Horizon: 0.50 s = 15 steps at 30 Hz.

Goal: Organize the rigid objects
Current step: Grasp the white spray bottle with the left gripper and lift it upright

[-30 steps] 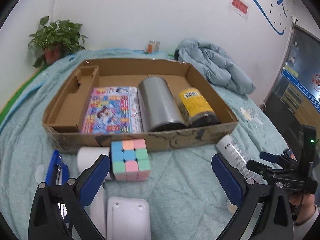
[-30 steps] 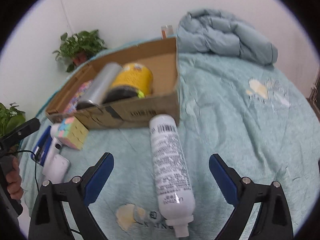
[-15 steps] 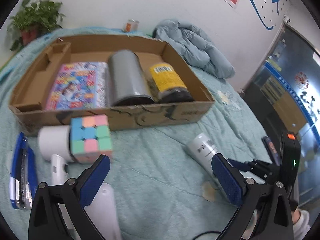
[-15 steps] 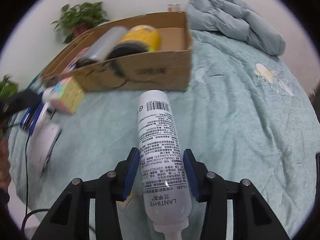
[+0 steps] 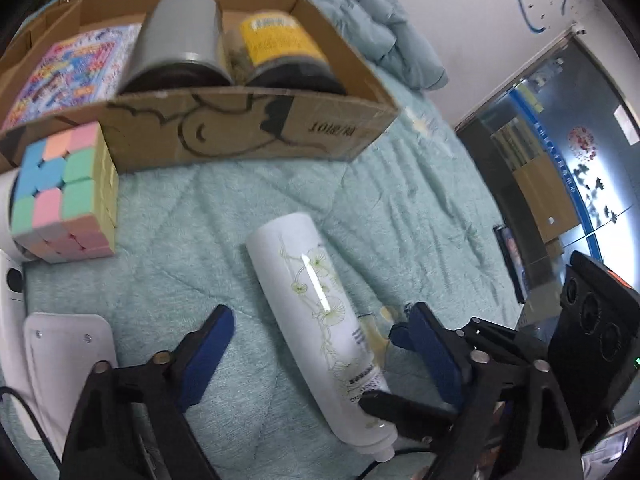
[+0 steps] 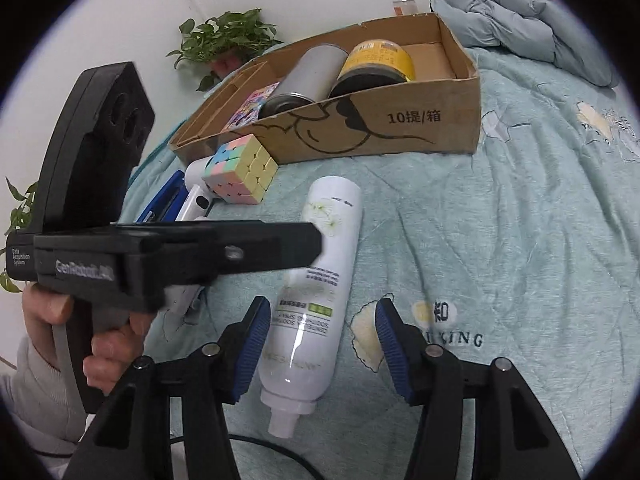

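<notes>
A white spray bottle (image 5: 320, 320) (image 6: 320, 292) lies on the teal quilt, nozzle toward me. My left gripper (image 5: 320, 356) is open with its fingers either side of the bottle. My right gripper (image 6: 320, 340) is open around the bottle's lower end, left pad close to it. A cardboard box (image 5: 240, 128) (image 6: 400, 128) holds a grey can (image 5: 180, 44), a yellow jar (image 5: 280, 48) and a colourful book (image 5: 68, 68). A pastel cube (image 5: 64, 196) (image 6: 240, 168) sits in front of the box.
A white hair dryer (image 5: 52, 360) and a blue stapler (image 6: 160, 204) lie left of the cube. A bundled blue duvet (image 6: 540, 24) lies behind the box. A potted plant (image 6: 228, 40) stands by the wall. The left gripper's body (image 6: 120, 240) crosses the right wrist view.
My right gripper, shut on the bottle half a second ago, has opened. My left gripper has moved right and down until its fingers flank the bottle. The bottle has rolled, showing its flower print.
</notes>
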Each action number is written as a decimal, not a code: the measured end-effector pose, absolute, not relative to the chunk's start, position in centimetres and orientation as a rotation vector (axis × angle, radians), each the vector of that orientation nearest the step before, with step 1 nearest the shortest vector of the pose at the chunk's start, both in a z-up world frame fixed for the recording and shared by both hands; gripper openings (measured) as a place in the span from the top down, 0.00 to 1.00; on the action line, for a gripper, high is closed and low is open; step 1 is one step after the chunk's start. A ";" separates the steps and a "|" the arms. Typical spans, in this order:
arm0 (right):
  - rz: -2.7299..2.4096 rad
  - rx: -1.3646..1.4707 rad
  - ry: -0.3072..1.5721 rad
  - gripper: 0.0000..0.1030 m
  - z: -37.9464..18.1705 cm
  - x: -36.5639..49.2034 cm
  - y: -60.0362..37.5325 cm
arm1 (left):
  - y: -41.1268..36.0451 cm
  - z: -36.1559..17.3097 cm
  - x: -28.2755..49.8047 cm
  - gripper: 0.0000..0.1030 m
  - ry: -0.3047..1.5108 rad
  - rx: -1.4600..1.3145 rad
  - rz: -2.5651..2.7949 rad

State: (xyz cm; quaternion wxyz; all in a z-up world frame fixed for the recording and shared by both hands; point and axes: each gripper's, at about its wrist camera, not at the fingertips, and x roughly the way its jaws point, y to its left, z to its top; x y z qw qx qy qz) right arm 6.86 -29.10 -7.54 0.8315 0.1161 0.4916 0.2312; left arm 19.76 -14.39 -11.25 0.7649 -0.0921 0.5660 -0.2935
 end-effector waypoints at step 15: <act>0.502 0.194 1.122 0.52 -9.4 9.4 -25.6 | -14.2 -12.9 20.3 0.53 1.287 -0.205 -0.636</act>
